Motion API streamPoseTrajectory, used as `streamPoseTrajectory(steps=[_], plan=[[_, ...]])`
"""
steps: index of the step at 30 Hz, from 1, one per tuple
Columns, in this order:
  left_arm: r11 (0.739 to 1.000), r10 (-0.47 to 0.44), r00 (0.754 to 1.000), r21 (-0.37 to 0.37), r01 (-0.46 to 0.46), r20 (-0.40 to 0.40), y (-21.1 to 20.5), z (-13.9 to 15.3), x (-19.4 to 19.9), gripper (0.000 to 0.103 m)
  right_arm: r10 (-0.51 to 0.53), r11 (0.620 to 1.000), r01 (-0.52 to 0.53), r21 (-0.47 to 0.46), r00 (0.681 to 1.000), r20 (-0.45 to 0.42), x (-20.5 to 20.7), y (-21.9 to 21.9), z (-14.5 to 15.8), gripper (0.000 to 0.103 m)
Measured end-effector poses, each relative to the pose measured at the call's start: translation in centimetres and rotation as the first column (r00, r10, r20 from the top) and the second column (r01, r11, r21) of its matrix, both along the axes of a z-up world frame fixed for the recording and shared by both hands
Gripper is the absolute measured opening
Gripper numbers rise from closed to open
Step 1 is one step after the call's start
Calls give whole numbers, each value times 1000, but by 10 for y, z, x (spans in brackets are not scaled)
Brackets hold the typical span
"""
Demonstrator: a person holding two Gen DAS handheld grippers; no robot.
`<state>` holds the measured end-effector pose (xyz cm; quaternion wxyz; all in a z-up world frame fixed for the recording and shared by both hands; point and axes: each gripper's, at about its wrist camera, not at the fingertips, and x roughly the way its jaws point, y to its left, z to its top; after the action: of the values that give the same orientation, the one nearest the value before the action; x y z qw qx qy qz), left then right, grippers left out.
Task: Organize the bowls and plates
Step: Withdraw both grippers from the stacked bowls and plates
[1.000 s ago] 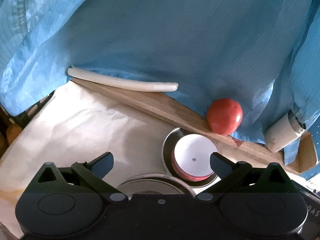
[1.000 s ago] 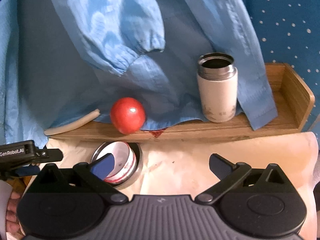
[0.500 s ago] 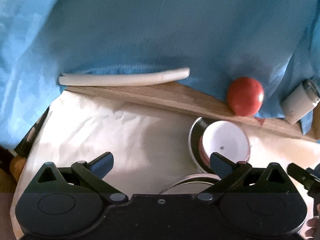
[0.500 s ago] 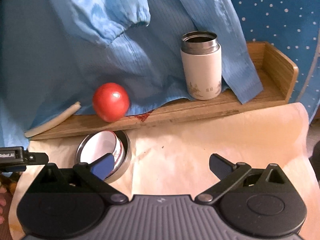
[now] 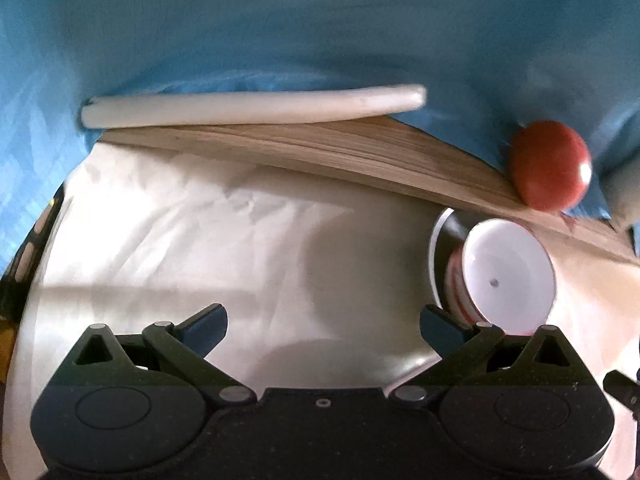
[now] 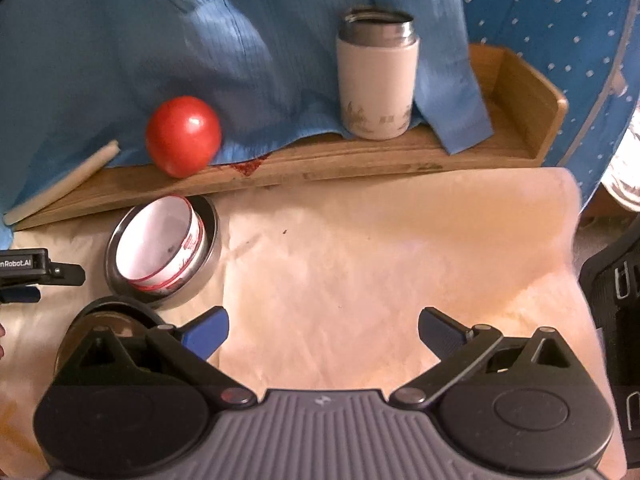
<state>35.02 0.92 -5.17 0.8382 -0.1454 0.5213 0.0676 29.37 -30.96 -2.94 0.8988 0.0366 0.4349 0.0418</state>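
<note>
Bare cream cloth [image 6: 380, 264] lies open; nested bowls [image 6: 162, 252] (left side) and wooden shelf [image 6: 320, 160] hem it.

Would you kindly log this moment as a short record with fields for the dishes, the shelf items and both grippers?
dishes: white bowl with red bands nested inside steel bowl; another dark dish just in front, partly hidden
surface: cream cloth
shelf: wooden tray holding red tomato and open white flask
backdrop: blue garment
left gripper: open, empty
right gripper: open, empty
</note>
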Motion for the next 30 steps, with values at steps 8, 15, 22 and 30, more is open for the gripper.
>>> streamPoseTrajectory(steps=[8,15,22,30], plan=[[1000,10,1000,6,-9,-28,-2,-8,26,102,84,996,-84,-8,996,-37,40,19,-10,103],[999,-12,997,35,15,-77,-8,-17,46,102,99,995,-98,18,993,-64,68,28,-19,103],[1000,-18,995,22,21,-103,-5,-24,51,102,108,994,-105,42,990,-88,79,31,-23,103],[999,-22,995,27,24,-98,-6,-17,48,102,110,994,-111,0,986,-122,96,41,-22,103]])
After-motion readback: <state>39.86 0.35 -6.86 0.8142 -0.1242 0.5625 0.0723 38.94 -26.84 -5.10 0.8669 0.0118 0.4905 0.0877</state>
